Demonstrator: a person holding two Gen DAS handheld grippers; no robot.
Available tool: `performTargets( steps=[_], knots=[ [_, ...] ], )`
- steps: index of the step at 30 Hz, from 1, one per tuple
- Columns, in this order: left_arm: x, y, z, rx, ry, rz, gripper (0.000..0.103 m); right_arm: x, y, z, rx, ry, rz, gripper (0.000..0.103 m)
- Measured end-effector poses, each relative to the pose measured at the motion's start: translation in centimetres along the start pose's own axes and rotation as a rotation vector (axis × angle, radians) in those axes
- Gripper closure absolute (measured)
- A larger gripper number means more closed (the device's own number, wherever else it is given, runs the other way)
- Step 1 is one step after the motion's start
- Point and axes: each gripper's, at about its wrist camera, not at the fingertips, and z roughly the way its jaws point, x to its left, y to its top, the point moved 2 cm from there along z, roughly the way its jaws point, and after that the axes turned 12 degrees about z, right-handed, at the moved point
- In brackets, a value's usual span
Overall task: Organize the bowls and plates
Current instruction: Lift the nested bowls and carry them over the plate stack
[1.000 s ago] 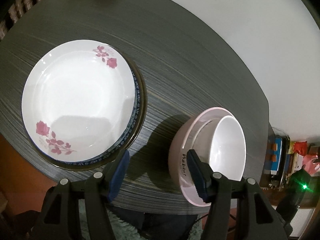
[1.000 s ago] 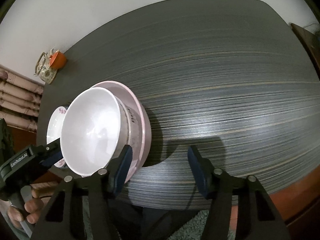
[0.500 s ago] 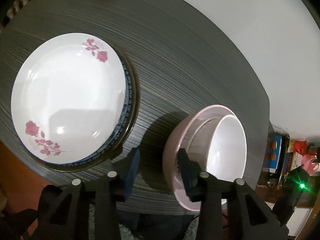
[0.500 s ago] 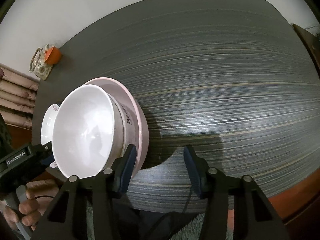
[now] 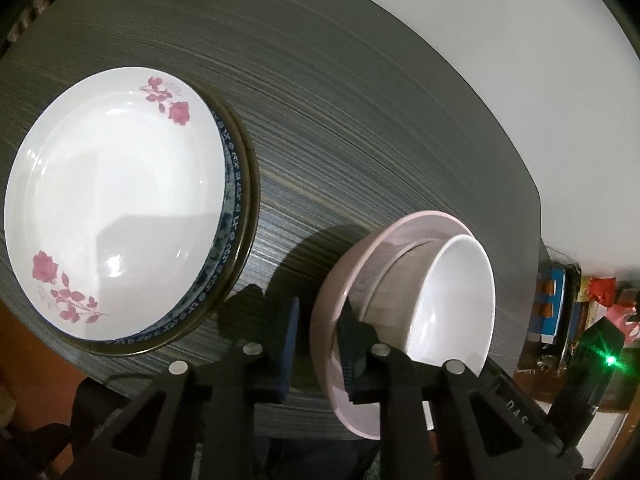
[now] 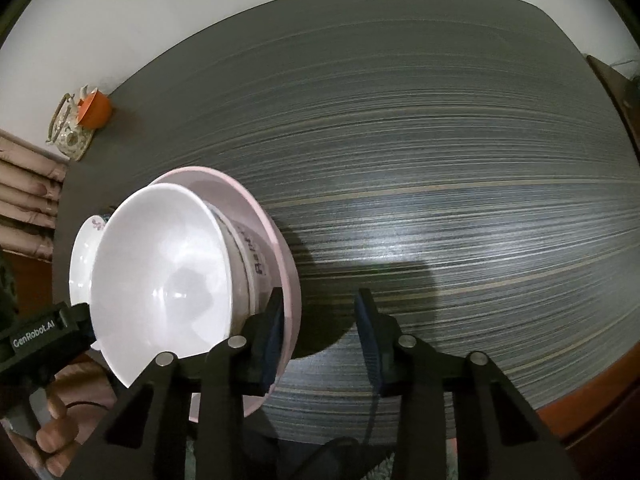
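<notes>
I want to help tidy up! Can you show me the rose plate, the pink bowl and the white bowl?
rose plate (image 5: pixel 116 208), left wrist view, on its white centre.
pink bowl (image 5: pixel 340 280), left wrist view, on its outer wall.
white bowl (image 6: pixel 168 272), right wrist view, on its inside.

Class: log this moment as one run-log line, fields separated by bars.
left hand-held gripper: closing on pink bowl rim | right hand-held gripper: closing on opposite rim | white bowl: nested inside

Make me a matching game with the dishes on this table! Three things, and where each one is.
Things:
1. white bowl
2. rose plate
3. orange cup

Places:
A. far edge of the table
B. inside the pink bowl
C. top of the plate stack

Pairs: 1-B, 2-C, 3-A
</notes>
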Motion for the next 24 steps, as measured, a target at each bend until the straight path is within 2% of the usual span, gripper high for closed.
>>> performTargets(
  steps=[4,7,17,24],
  knots=[
    [-0.9,0.0,0.4,-0.005,0.002,0.020,0.095,-0.1,0.1,0.0,-0.005,-0.001,-0.003,0.069],
    [-1.1,0.1,0.5,-0.005,0.005,0.019,0.095,0.1,0.2,0.1,-0.006,-0.013,-0.014,0.070],
    [-1.3,-0.5,0.4,-0.018,0.015,0.031,0.096,1.9,0.0,0.3,-0.004,0.030,-0.039,0.093],
    [-1.8,-0.7,0.5,-0.021,0.033,0.040,0.096,1.8,-0.1,0.2,-0.025,0.024,-0.035,0.093]
  ],
)
